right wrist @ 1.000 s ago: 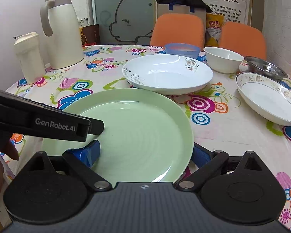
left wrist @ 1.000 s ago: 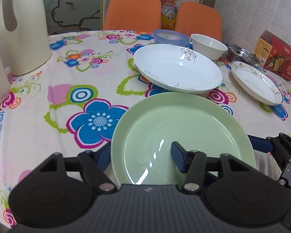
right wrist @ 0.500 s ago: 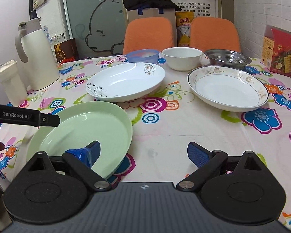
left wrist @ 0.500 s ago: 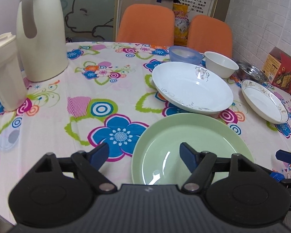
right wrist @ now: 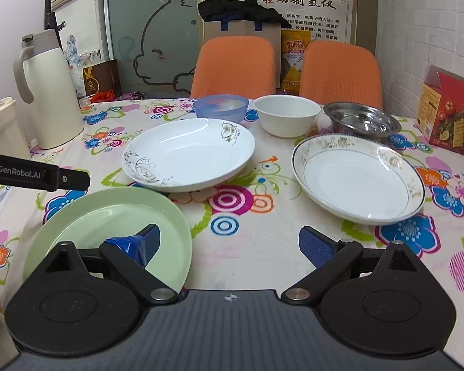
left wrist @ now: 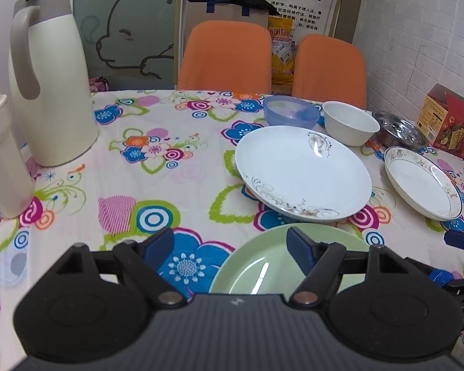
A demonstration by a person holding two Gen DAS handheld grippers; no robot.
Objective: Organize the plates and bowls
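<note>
The work surface is a round table under a floral tablecloth (right wrist: 250, 247), with two orange chairs behind it and a white brick wall to the right.

The pale green round plate (right wrist: 114, 225) now lies flat on the cloth at the near edge, just in front of the large white shallow plate with grey scroll decoration (right wrist: 188, 154). One second ago both grippers straddled the green plate's rim; both have since pulled back, so the plate is set down and free. By this judgement the placement step is complete, and the remaining dishes are still unsorted: the white plate with a gold floral rim (right wrist: 358, 179), the blue translucent bowl (right wrist: 221, 106), the white ceramic bowl (right wrist: 286, 114) and the steel bowl (right wrist: 362, 120).

The left gripper (left wrist: 230, 247) is released, fingers spread wide, raised above the table near the green plate's left edge. The right gripper (right wrist: 229, 244) is likewise released and empty, level, aimed toward the gold-rimmed plate.
</note>
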